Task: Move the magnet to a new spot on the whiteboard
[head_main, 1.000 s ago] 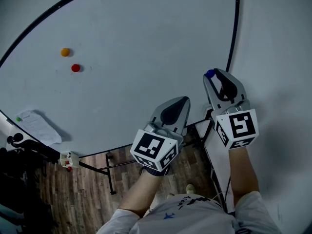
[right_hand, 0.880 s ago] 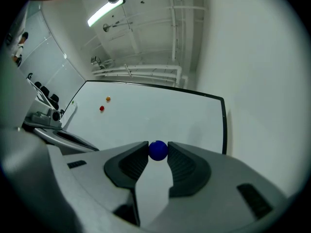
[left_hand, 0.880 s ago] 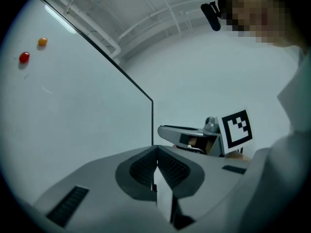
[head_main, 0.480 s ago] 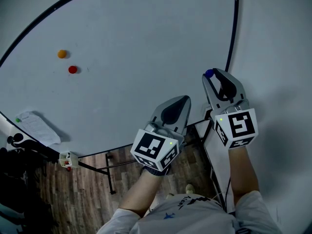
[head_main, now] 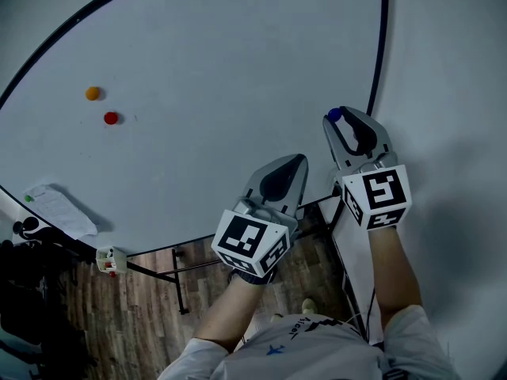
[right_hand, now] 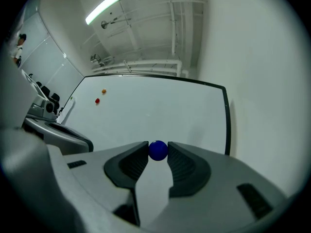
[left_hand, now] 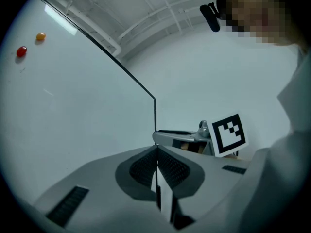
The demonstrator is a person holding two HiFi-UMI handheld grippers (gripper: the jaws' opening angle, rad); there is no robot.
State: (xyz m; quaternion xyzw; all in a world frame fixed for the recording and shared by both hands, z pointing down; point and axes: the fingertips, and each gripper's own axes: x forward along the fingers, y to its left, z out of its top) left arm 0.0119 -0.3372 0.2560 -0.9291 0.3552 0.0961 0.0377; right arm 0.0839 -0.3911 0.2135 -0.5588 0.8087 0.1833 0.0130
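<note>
A blue round magnet [right_hand: 158,150] sits pinched between the tips of my right gripper [right_hand: 158,152], which is shut on it; the magnet [head_main: 334,115] shows at that gripper's tip [head_main: 339,119] in the head view, near the whiteboard's right edge. The whiteboard [head_main: 214,85] is white with a black frame. An orange magnet [head_main: 93,93] and a red magnet [head_main: 110,118] stick to its left part. My left gripper [head_main: 290,165] is shut with nothing in it, its jaws pressed together [left_hand: 156,152], low in front of the board.
A sheet of paper [head_main: 55,210] with a green dot hangs at the board's lower left. The board's stand legs [head_main: 178,279] rest on a wooden floor. A pale wall [head_main: 451,77] lies to the right of the board's frame [head_main: 382,46].
My right gripper with the blue magnet has shifted slightly left and up in the head view. The left gripper has stayed put.
</note>
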